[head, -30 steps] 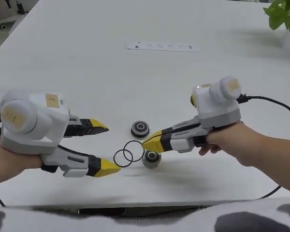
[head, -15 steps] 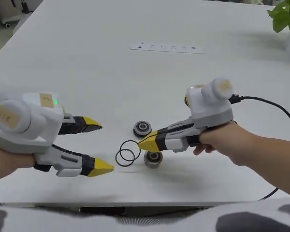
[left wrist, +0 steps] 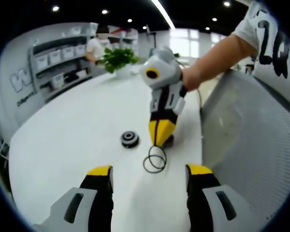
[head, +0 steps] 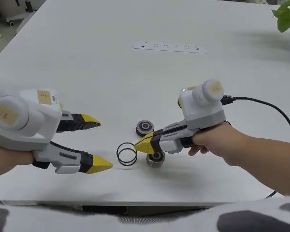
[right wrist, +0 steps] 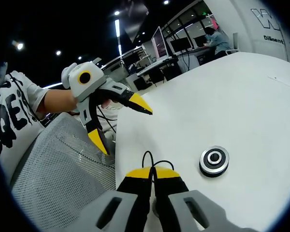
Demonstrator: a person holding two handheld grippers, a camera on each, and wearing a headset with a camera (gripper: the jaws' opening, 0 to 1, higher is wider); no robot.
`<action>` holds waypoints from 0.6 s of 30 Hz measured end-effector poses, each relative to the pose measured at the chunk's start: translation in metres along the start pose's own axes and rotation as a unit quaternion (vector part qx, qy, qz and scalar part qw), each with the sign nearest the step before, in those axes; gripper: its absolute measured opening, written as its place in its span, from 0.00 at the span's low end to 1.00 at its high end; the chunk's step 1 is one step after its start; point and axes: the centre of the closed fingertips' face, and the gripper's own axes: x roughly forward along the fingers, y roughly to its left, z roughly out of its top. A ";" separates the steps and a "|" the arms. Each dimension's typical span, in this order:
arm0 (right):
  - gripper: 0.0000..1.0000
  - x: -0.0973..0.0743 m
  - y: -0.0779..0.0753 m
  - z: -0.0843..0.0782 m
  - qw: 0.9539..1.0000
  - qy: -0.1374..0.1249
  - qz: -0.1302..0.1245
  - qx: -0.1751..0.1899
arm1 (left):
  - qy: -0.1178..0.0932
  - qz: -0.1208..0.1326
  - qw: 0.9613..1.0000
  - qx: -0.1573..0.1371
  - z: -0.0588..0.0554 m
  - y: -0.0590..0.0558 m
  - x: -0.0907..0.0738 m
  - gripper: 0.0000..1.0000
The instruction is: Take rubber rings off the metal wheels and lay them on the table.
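The right gripper [head: 139, 146] has its yellow-tipped jaws closed together. The tips sit at the right edge of two thin black rubber rings [head: 127, 153], which lie overlapped flat on the white table [head: 87, 58]; whether a ring is pinched cannot be told. Just below the gripper, lower centre, a metal wheel [head: 155, 158] is partly covered by the jaws. A second wheel [head: 145, 127] stands free just above, its dark band around a bright hub. At lower left the left gripper [head: 100, 143] is spread wide and holds nothing, its tips near the rings. The table's near edge runs along the bottom of the frame. Bare tabletop stretches upward to a power strip [head: 169, 47], with a plant [head: 287, 17] at the upper right.
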 end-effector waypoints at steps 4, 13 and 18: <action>0.00 0.001 -0.005 -0.002 1.000 0.003 -0.003 0.005 | 0.001 0.002 1.000 -0.002 -0.001 0.002 -0.001 0.62; 0.00 0.003 -0.007 -0.006 1.000 0.008 -0.002 0.012 | 0.003 -0.001 1.000 -0.002 -0.003 0.001 0.003 0.61; 0.00 0.005 -0.007 -0.007 1.000 0.010 -0.001 0.014 | 0.004 -0.002 1.000 -0.002 -0.004 0.001 0.004 0.61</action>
